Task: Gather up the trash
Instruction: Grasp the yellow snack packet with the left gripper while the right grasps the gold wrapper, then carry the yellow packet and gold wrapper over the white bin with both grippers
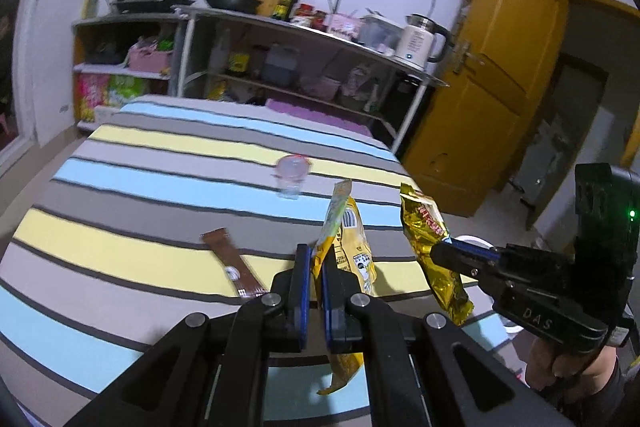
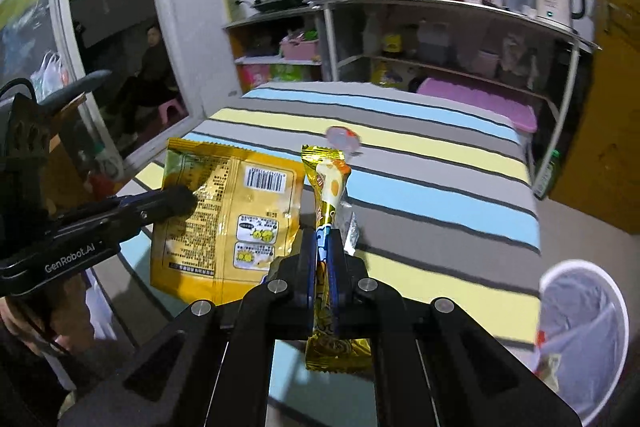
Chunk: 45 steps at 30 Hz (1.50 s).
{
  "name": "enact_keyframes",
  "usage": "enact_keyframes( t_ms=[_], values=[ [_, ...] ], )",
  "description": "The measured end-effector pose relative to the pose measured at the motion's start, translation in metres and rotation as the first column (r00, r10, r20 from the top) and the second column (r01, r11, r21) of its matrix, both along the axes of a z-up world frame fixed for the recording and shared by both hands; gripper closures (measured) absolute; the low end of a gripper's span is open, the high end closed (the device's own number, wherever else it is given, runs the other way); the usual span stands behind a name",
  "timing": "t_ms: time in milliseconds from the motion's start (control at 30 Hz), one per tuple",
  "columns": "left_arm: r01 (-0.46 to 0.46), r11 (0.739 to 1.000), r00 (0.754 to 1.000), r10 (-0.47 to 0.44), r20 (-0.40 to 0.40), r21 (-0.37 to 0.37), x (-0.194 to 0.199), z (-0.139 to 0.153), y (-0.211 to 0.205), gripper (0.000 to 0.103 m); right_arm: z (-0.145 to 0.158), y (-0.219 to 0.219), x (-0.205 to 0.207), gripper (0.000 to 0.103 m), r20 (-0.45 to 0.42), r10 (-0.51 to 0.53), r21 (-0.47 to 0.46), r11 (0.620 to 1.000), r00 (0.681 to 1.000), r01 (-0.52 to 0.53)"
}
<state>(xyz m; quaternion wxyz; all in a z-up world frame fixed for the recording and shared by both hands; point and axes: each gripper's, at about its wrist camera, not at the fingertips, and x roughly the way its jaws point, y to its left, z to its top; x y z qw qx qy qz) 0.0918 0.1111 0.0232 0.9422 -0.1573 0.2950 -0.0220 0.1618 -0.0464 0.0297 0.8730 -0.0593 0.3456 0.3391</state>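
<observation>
"GenRobot.AI" is printed on the left hand-held gripper (image 1: 316, 263) and "DAS" on the right hand-held gripper (image 2: 323, 243). The left one is clamped narrow on a yellow snack bag (image 2: 228, 215) whose back shows a barcode and small print too fine to read. The right one is pinched tight on a gold foil wrapper (image 1: 434, 259) with red lettering I cannot read. Both are held above the striped bed (image 1: 132, 195). A brown sachet (image 1: 234, 267) lies near-left and a clear plastic cup (image 1: 292, 175) farther out, with open bedding between. A white bin (image 2: 580, 331) stands at the bed's near-right edge.

Cup (image 1: 291, 174) behind sachet (image 1: 234, 267) — on bedspread (image 1: 120, 187)
</observation>
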Motion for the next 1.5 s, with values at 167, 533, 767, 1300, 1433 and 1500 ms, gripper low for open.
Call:
enact_keyframes(
  t_ms=[167,533,767,1300,1433,1500],
  values=[
    [0.046,0.999,0.999,-0.046,0.012,0.025,0.005,0.011,-0.027,0.098,0.005,-0.026,-0.007,0.097,0.007,-0.056,0.018,0.998,0.998,0.056],
    [0.142,0.987,0.989,-0.144,0.020,0.075,0.022,0.025,-0.089,0.098,0.011,-0.089,-0.014,0.097,0.013,-0.185,0.058,0.981,0.983,0.184],
    [0.194,0.977,0.980,-0.197,0.019,0.090,0.035,0.029,-0.120,0.098,0.012,-0.126,-0.015,0.097,0.014,-0.261,0.077,0.963,0.965,0.259],
    [0.309,0.946,0.950,-0.312,0.015,0.097,0.074,0.029,-0.186,0.098,0.003,-0.195,-0.007,0.097,-0.012,-0.413,0.089,0.907,0.911,0.413],
    [0.336,0.937,0.941,-0.338,-0.001,0.095,0.085,0.023,-0.202,0.098,-0.002,-0.211,-0.005,0.097,-0.026,-0.443,0.087,0.892,0.896,0.444],
    [0.349,0.932,0.937,-0.350,-0.006,0.096,0.088,0.021,-0.210,0.098,-0.005,-0.217,-0.003,0.097,-0.032,-0.454,0.084,0.887,0.891,0.455]
  ],
)
